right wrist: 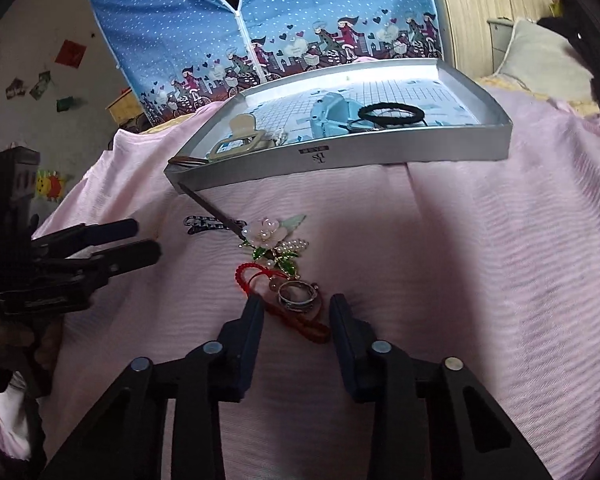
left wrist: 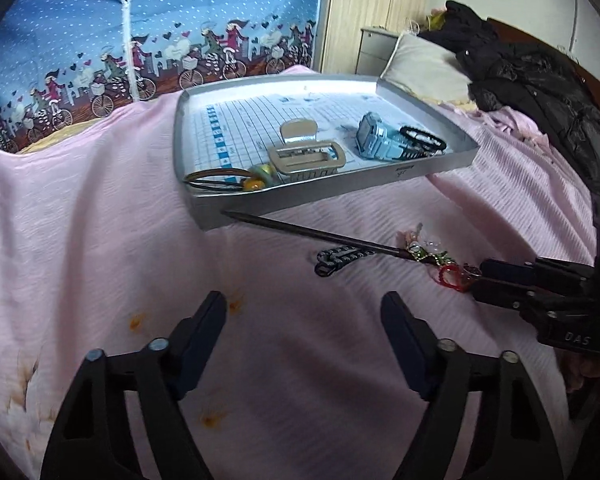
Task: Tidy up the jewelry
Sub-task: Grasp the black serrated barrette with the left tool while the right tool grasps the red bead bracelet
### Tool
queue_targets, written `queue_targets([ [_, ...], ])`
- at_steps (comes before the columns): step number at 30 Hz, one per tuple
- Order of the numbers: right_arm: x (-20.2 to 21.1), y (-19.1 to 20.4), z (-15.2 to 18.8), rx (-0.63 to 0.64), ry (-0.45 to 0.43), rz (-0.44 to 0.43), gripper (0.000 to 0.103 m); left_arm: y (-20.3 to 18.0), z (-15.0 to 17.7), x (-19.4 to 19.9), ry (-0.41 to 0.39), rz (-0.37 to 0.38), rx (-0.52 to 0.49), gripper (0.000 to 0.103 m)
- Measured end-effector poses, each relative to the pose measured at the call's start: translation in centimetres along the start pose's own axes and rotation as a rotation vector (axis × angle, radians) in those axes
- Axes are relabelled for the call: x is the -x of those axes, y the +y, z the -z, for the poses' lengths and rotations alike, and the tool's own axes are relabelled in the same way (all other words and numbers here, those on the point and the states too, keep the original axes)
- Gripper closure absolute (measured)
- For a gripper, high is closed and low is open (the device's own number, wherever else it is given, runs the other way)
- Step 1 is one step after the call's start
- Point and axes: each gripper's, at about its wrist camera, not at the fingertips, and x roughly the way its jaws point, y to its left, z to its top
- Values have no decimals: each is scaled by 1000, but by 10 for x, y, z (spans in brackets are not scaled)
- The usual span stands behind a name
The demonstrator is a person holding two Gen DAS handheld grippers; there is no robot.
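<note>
A silver ring lies on a red cord bracelet on the pink bedsheet, right between the open fingers of my right gripper, which is not closed on it. Just beyond them lie a flower hair stick and a checkered clip. My left gripper hovers open and holds nothing, short of the clip and the stick. The silver tray holds a blue watch, a black hair tie, a beige claw clip and brown hair ties.
The tray sits toward the far side of the bed. A pillow and a black jacket lie at the right. A blue fabric wardrobe stands behind the bed. Bare sheet spreads left of the jewelry.
</note>
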Motion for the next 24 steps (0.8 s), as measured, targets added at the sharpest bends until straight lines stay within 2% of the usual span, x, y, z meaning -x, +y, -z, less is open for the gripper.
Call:
queue_targets([
  [3,0,-1,1,-6,5,-17,80,-3,-5,-13,18,8,-34,44],
  [11,-5,7,3,32,48,-53,82,-13,-20,-36,34,-17,-111,44],
  [14,-5,7,3,32,53,-60,86,-15,-25,-45,48,-14,-126,45],
  [17,-5,6,5,26,62,-64,86,-19,-27,-51,73,32,-150,71],
  [20,-5,4,5,20,67,-71,86,-25,-26,-51,83,51,-188,73],
  [24,-5,5,4,19,68,-76,86,-35,-23,-53,95,71,-215,85],
])
